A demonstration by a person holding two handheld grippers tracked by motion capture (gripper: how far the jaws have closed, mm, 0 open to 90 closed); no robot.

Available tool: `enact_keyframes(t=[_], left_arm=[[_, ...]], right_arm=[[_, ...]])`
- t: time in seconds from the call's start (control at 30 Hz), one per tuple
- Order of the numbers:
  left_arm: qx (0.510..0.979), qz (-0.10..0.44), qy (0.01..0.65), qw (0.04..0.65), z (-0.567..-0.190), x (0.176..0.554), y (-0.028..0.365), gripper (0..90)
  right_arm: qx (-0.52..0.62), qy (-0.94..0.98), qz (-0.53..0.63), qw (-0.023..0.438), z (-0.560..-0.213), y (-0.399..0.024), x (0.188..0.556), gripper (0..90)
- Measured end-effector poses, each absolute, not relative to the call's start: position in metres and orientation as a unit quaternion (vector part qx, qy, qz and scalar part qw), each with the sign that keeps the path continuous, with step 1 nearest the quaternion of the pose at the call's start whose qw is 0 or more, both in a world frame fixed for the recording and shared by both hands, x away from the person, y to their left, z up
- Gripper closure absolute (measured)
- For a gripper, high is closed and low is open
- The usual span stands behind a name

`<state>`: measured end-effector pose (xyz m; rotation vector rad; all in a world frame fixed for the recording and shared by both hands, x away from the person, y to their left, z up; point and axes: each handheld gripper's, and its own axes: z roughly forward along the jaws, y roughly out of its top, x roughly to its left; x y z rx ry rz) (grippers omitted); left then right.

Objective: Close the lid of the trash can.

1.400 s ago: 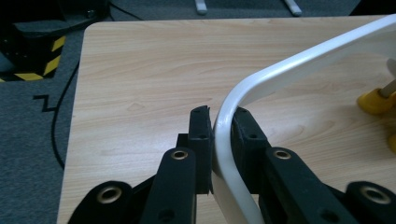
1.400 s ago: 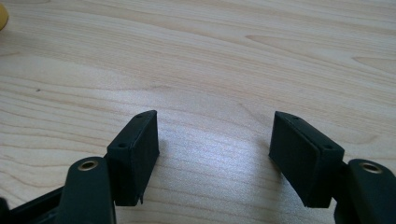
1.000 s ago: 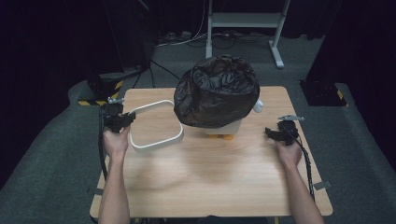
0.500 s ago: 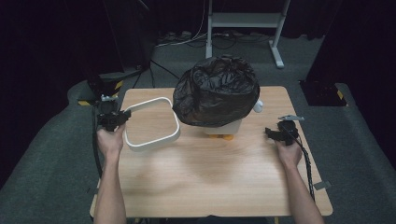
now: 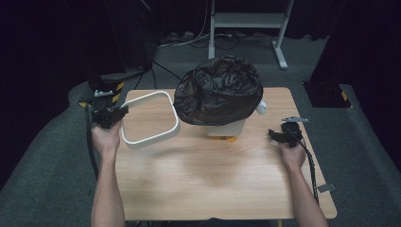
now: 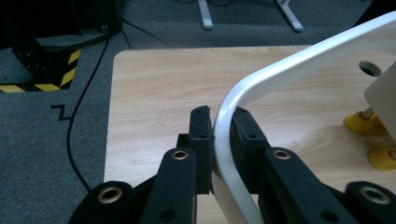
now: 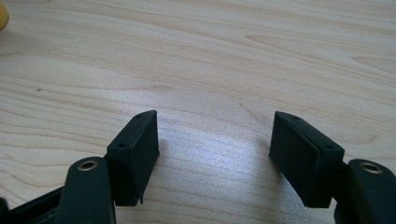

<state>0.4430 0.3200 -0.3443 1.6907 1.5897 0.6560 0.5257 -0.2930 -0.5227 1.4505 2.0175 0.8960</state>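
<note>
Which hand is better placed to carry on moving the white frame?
Left. The left gripper is shut on the white frame, holding it tilted off the table. The right gripper rests open over bare wood, apart from the frame.

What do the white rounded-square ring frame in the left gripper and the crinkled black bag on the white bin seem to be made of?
The white rounded-square ring frame looks like smooth, glossy moulded plastic: an even white with soft highlights along its curved edge, though painted metal cannot be ruled out. The left gripper pinches it. The crinkled black bag looks like thin plastic film, shiny and full of sharp creases.
</note>
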Motion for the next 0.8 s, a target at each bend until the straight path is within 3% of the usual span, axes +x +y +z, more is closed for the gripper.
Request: enact_keyframes(t=[0.8], left_arm=[[0.665, 0.261, 0.605, 0.351, -0.313, 0.448, 0.31, 79.9]], right_arm=[[0.532, 0.74, 0.329, 0.247, -0.523, -0.293, 0.526, 32.0]])
